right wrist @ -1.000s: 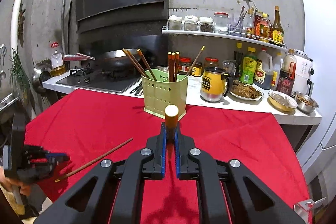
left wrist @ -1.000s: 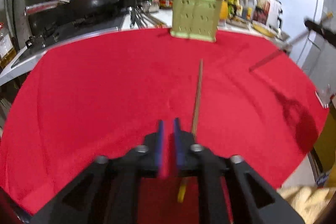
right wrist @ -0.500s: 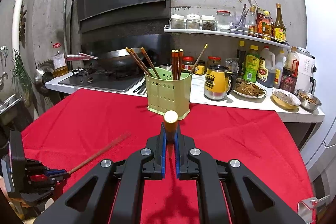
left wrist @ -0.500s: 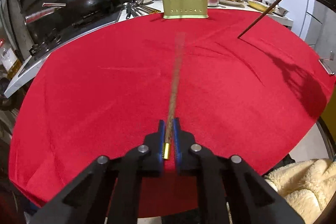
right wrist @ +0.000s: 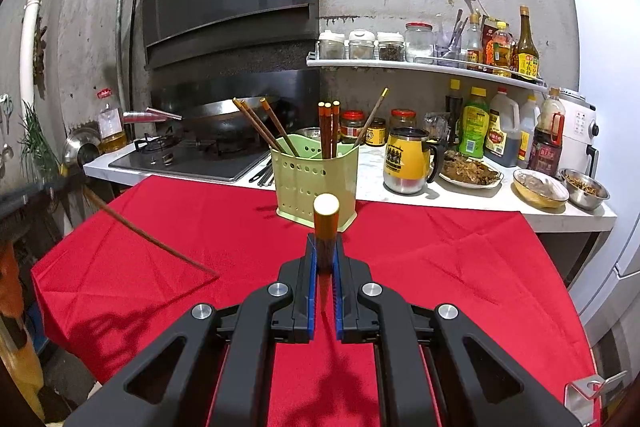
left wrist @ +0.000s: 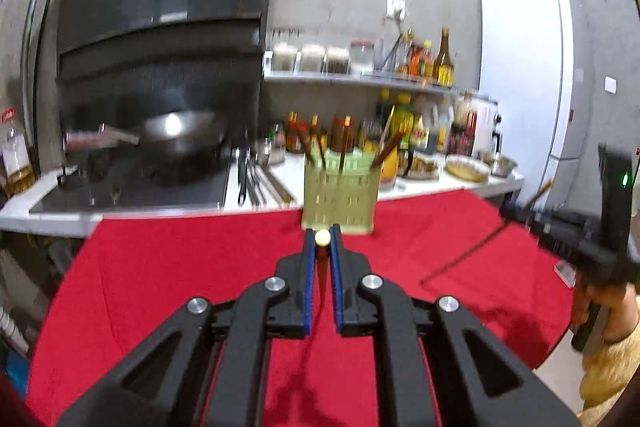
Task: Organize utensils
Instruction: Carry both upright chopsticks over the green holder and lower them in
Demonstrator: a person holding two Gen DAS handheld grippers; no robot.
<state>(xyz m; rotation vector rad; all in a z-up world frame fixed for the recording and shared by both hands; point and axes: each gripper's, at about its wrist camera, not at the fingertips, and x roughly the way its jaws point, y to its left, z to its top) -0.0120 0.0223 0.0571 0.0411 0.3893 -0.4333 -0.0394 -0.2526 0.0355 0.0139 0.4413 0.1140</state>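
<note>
My left gripper [left wrist: 322, 239] is shut on a brown chopstick [left wrist: 322, 247], its gold butt end showing between the fingertips; the same chopstick slants down to the cloth in the right wrist view [right wrist: 152, 239]. My right gripper [right wrist: 326, 247] is shut on another chopstick [right wrist: 326, 219], butt end up. A green perforated utensil holder [right wrist: 316, 179] with several chopsticks stands at the far edge of the red cloth, ahead of both grippers; it also shows in the left wrist view [left wrist: 338, 195]. The right gripper's chopstick slants at the right in the left wrist view [left wrist: 480, 247].
A red cloth [right wrist: 440, 259] covers the table. Behind it a white counter [right wrist: 460, 199] holds a yellow mug [right wrist: 406, 163], plates, bowls and bottles. A wok [right wrist: 224, 115] sits on the stove at the left. A fridge [left wrist: 524, 75] stands at the right.
My left gripper has lifted its chopstick off the cloth and tilted up from looking down at the table to facing the holder. My right gripper has moved slightly closer to the holder.
</note>
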